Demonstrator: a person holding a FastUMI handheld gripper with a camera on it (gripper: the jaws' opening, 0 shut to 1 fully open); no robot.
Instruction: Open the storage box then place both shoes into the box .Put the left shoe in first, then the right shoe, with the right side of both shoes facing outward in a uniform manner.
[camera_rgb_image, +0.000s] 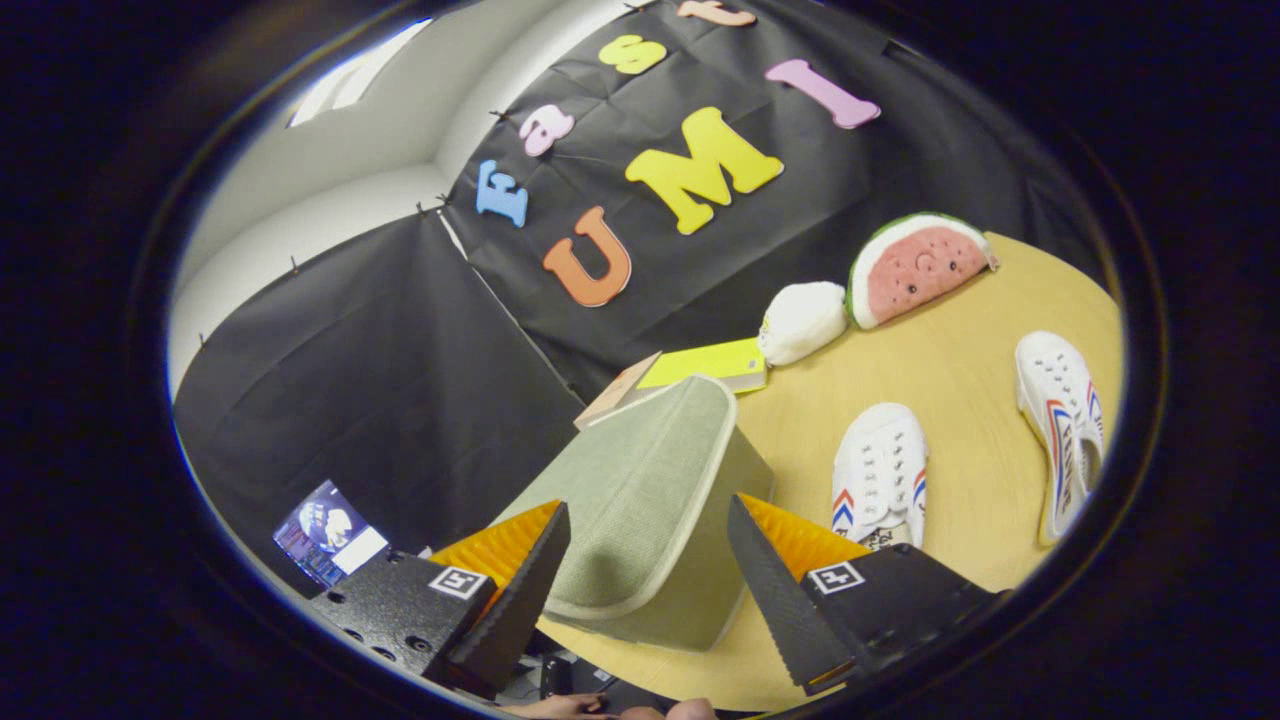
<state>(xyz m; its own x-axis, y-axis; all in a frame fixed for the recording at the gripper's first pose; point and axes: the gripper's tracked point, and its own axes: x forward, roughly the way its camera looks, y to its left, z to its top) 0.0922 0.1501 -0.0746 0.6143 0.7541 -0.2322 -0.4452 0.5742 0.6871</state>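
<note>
Claw (648, 560) was spread wide, gripping nothing, w/ the box (640, 510) between and just ahead of its fingers, lid still down, probably lined up to lift the lid first. Both shoes (880, 475) (1062, 430) lay on the worktop (960, 370) beside the box, laces up, apart from each other, waiting till it's open. Plush toys sat beyond.

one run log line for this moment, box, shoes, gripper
hand-held gripper: open, fingers astride storage box lid | storage box: shut | two shoes: on table, beyond box | stage: pre-open
</note>
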